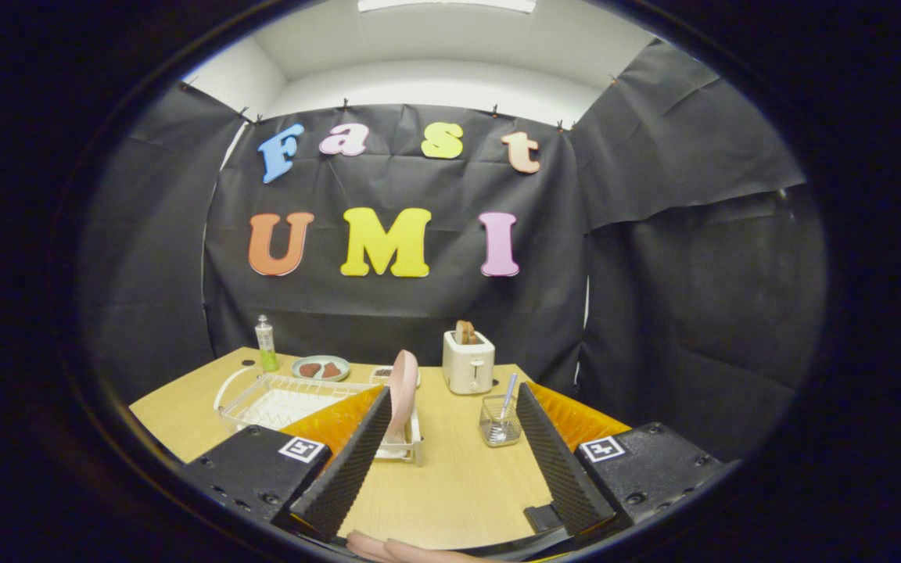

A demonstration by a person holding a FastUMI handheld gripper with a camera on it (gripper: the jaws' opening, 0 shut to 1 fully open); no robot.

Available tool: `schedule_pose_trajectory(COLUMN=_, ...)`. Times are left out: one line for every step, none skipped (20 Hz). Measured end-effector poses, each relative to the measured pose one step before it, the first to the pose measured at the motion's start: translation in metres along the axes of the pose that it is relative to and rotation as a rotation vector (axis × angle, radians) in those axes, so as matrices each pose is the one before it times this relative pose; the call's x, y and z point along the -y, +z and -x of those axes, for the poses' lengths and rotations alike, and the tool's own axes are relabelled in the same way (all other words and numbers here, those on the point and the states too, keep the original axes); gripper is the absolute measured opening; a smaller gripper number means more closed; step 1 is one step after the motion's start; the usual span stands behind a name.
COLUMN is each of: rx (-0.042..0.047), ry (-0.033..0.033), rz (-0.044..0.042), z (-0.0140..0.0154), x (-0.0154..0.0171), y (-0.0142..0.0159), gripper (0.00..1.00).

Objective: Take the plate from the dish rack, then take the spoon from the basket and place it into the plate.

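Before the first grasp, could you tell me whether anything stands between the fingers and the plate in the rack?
Nothing visible does. The gripper is open over bare table, and the plate stands upright in the rack, just ahead beside one finger. The basket stands apart, toward the other finger.

Table (458,477): pale wood-grain top, smooth, matt.
Dish rack (286,399): white wire, at 10 o'clock from the fingers.
Plate (403,391): pink, smooth, faint sheen, upright in rack.
Basket (500,422): fine metal mesh, holding a spoon (508,395).
Toaster (468,361): cream, smooth, at 12 o'clock.
Gripper (450,461) fingers, spread apart: ribbed, matt faces.
Wall cloth: creased, matt.
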State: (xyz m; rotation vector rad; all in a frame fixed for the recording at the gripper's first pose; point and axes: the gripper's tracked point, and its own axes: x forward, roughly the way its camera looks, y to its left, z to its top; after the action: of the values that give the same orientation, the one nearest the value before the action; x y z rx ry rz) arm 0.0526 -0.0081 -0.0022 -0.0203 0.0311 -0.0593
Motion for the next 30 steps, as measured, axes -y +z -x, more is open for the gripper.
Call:
schedule_pose_trajectory(rx=-0.00997, ry=0.00635, rz=0.00515, z=-0.0122, x=-0.00328, y=0.00311, gripper=1.0)
schedule_pose_trajectory(rx=-0.01355, ry=0.0074, rz=0.00264, z=-0.01339, x=-0.00501, y=0.00611, gripper=1.0)
schedule_pose_trajectory(rx=-0.02988, ry=0.00838, rz=0.00848, z=-0.01378, x=-0.00463, y=0.00222, gripper=1.0)
schedule_pose_trajectory(rx=-0.02974, ry=0.01698, rz=0.0015, z=-0.01528, x=-0.00705, y=0.00486, gripper=1.0)
schedule_pose_trajectory(rx=-0.03639, ry=0.02226, rz=0.00668, z=-0.01672, x=-0.00824, y=0.00344, gripper=1.0)
schedule_pose_trajectory(rx=-0.03401, ry=0.01635, rz=0.00983, z=-0.01531, x=-0.00677, y=0.00412, gripper=1.0)
schedule_pose_trajectory(rx=-0.03094, ry=0.01175, rz=0.00828, z=-0.01718, x=-0.00479, y=0.00723, gripper=1.0)
schedule_pose_trajectory(rx=-0.04279, ry=0.00542, rz=0.01626, z=-0.01784, x=-0.00353, y=0.00326, gripper=1.0)
schedule_pose_trajectory(rx=-0.04107, ry=-0.00254, rz=0.01176, z=-0.01952, x=-0.0031, y=0.00224, gripper=1.0)
schedule_pose_trajectory(rx=-0.05305, ry=-0.00217, rz=0.01082, z=-0.01717, x=-0.00343, y=0.00015, gripper=1.0)
schedule_pose_trajectory(rx=-0.05228, ry=0.01035, rz=0.01218, z=-0.01706, x=-0.00642, y=-0.0008, gripper=0.99)
schedule_pose_trajectory(rx=-0.04121, ry=-0.00353, rz=0.00991, z=-0.01585, x=-0.00269, y=0.00295, gripper=0.98)
schedule_pose_trajectory(rx=-0.04231, ry=-0.02425, rz=0.01809, z=-0.0169, x=0.0023, y=0.00357, gripper=0.97)
schedule_pose_trajectory(rx=-0.03057, ry=-0.01153, rz=0.01573, z=-0.01477, x=-0.00075, y=0.00621, gripper=0.96)
schedule_pose_trajectory(rx=-0.04418, ry=-0.01245, rz=0.0122, z=-0.01586, x=-0.0013, y=0.00501, gripper=0.93)
schedule_pose_trajectory(rx=-0.09355, ry=-0.01232, rz=0.00823, z=-0.01296, x=-0.00173, y=-0.00221, gripper=0.88)
schedule_pose_trajectory(rx=-0.08914, ry=-0.01265, rz=0.0046, z=-0.00594, x=-0.00101, y=-0.00364, gripper=0.81)
schedule_pose_trajectory(rx=-0.05075, ry=-0.01353, rz=0.00379, z=-0.00828, x=-0.00092, y=0.00895, gripper=0.74)
schedule_pose_trajectory(rx=-0.02658, ry=-0.02509, rz=0.00887, z=-0.00563, x=0.00152, y=0.01058, gripper=0.67)
schedule_pose_trajectory(rx=-0.03259, ry=-0.03326, rz=0.01502, z=-0.0102, x=0.00235, y=0.00545, gripper=0.6)
schedule_pose_trajectory(rx=-0.04068, ry=-0.02292, rz=0.01599, z=-0.00284, x=-0.00063, y=0.0005, gripper=0.53)
schedule_pose_trajectory(rx=-0.03554, ry=-0.02251, rz=0.02903, z=-0.00495, x=0.00028, y=-0.0007, gripper=0.49)
schedule_pose_trajectory(rx=-0.02044, ry=-0.01952, rz=0.01732, z=-0.00329, x=0.00173, y=0.00059, gripper=0.43)
schedule_pose_trajectory(rx=-0.01311, ry=-0.01752, rz=0.00387, z=-0.00141, x=0.00081, y=0.002, gripper=0.4)
schedule_pose_trajectory(rx=-0.01948, ry=-0.02212, rz=-0.00451, z=-0.00288, x=0.0023, y=-0.00235, gripper=0.37)
schedule_pose_trajectory(rx=-0.0218, ry=0.00153, rz=0.00337, z=-0.00261, x=-0.00125, y=-0.00248, gripper=0.34)
schedule_pose_trajectory(rx=-0.02022, ry=0.00186, rz=0.01161, z=-0.00416, x=-0.00039, y=-0.00352, gripper=0.3)
schedule_pose_trajectory(rx=-0.01365, ry=-0.00038, rz=0.0094, z=-0.0046, x=0.00098, y=-0.00193, gripper=0.29)
schedule_pose_trajectory(rx=-0.01624, ry=-0.00531, rz=-0.0153, z=-0.00166, x=0.00254, y=-0.00215, gripper=0.28)
schedule_pose_trajectory(rx=-0.0027, ry=0.01134, rz=-0.04662, z=0.00548, x=-0.00224, y=-0.00093, gripper=0.27)
